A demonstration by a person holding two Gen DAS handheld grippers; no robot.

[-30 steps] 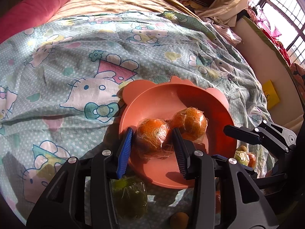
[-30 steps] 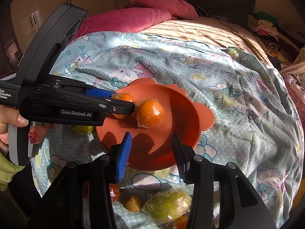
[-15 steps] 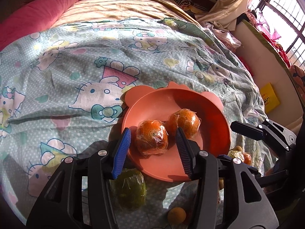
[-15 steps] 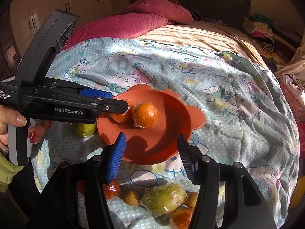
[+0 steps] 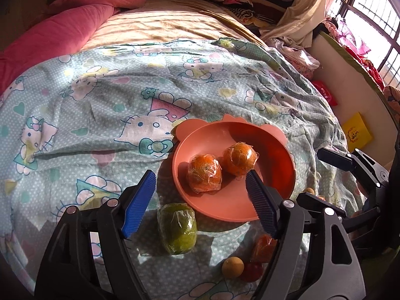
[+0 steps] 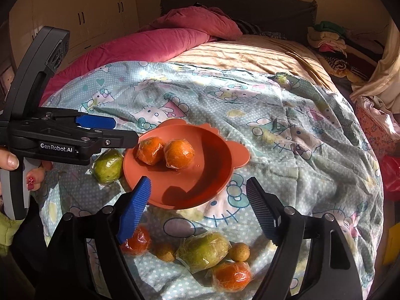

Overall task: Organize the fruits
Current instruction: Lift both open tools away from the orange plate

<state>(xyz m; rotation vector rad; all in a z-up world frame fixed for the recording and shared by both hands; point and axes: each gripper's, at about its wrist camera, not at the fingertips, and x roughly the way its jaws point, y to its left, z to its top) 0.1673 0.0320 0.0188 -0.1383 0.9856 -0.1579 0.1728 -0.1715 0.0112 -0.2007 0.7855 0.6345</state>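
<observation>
A home bedroom: a bed (image 6: pixel 250 57) fills the frame, spread with a cartoon-cat sheet (image 6: pixel 287 115), a pink quilt (image 6: pixel 150 45) bunched at upper left, wardrobe doors (image 6: pixel 82 12) behind it, folded clothes (image 6: pixel 327 40) at upper right, and a sunlit barred window (image 5: pixel 372 7).

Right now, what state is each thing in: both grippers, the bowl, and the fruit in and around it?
left gripper: jaws opening, nothing gripped.
right gripper: jaws opening, nothing between them.
bowl: upright on the bedsheet, holding two fruits.
two wrapped oranges: resting side by side in the bowl.
green wrapped fruit: on the sheet beside the bowl.
loose fruit pile: on the sheet, outside the bowl.
</observation>
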